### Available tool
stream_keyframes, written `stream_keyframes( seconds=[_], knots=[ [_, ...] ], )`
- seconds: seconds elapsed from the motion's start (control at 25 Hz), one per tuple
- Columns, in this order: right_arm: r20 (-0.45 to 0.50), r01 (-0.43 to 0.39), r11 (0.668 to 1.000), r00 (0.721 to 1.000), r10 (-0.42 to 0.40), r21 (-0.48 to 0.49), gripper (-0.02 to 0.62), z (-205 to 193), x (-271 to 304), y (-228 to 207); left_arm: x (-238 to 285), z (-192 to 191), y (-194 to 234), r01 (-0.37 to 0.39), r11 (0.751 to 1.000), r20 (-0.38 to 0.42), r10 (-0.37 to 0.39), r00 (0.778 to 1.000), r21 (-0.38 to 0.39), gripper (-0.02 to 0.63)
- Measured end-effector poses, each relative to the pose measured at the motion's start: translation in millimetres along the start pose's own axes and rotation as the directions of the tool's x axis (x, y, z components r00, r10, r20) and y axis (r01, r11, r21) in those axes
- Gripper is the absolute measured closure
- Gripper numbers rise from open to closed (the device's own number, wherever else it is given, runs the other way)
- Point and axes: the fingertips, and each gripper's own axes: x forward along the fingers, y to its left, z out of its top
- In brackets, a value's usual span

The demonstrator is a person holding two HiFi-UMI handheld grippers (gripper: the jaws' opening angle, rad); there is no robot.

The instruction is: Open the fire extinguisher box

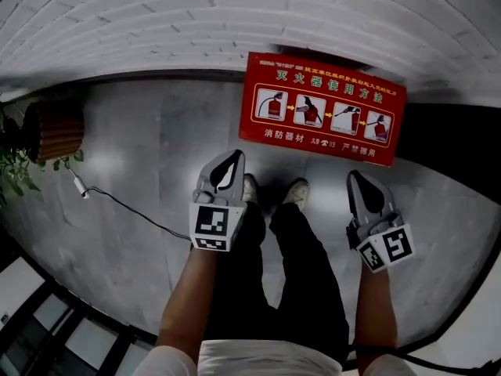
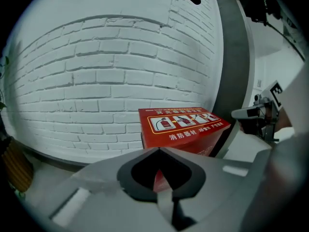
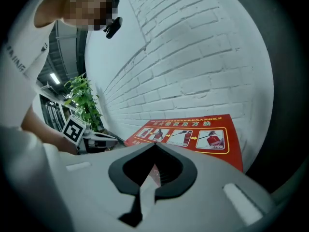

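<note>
Your left hand-held gripper [image 1: 233,160] jaws pressed together, nothing between them, your right hand-held gripper [image 1: 356,178] also closed up and empty, red fire extinguisher box [image 1: 325,108] closed, on the floor [image 1: 149,147] against the far white brick wall [image 1: 156,22], beyond both grippers

Two grippers show, the left gripper [image 1: 233,160] and the right gripper [image 1: 357,178], with one red fire extinguisher box [image 1: 325,135] just ahead of them, its lid bearing four pictures [image 1: 308,110]. Well left of the left gripper are one planter [image 1: 53,129] and one cable [image 1: 129,208]; two shoes [image 1: 297,192] lie between the grippers.
</note>
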Motion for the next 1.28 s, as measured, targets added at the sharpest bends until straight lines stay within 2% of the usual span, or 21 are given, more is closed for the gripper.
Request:
stream_keyframes(
  seconds=[0.08, 0.16, 0.24, 0.28, 0.48, 0.6, 0.84, 1.04, 1.28],
  knots=[
    [0.000, 0.013, 1.000, 1.000, -0.013, 0.027, 0.591, -2, 6, 0, 3, -1, 7, -0.009, 1.000, -0.004, 0.009, 1.000, -0.004, 0.601],
    [-0.006, 0.017, 0.999, 1.000, -0.017, 0.042, 0.591, -3, 8, 0, 8, -1, 10, 0.020, 1.000, -0.005, -0.020, 1.000, 0.016, 0.598],
    [-0.014, 0.012, 0.999, 1.000, -0.012, 0.041, 0.591, -1, 12, 0, 15, -1, 11, 0.081, 0.996, -0.016, -0.080, 0.997, 0.041, 0.459],
    [-0.013, 0.010, 0.999, 1.000, -0.010, 0.039, 0.591, 1, 15, -1, 18, -2, 12, 0.101, 0.994, -0.021, -0.100, 0.995, 0.051, 0.426],
    [-0.001, 0.013, 0.999, 1.000, -0.013, 0.041, 0.591, 12, 27, -6, 29, -4, 13, 0.141, 0.988, -0.025, -0.139, 0.990, 0.070, 0.425],
    [-0.009, 0.012, 0.999, 1.000, -0.012, 0.034, 0.591, 12, 29, -7, 35, -9, 5, 0.170, 0.979, -0.039, -0.167, 0.985, 0.108, 0.424],
    [-0.043, 0.031, 0.999, 0.999, -0.029, 0.037, 0.591, -4, 19, -12, 39, -10, 6, 0.146, 0.982, -0.035, -0.143, 0.989, 0.121, 0.449],
    [-0.091, 0.086, 0.995, 0.992, -0.082, 0.048, 0.591, -32, 8, -23, 33, -5, 5, 0.124, 0.985, -0.029, -0.122, 0.992, 0.122, 0.451],
    [-0.058, 0.094, 0.993, 0.994, -0.091, 0.067, 0.591, -33, 1, -27, 23, 8, 5, 0.115, 0.986, 0.001, -0.116, 0.993, 0.119, 0.454]
  ],
)
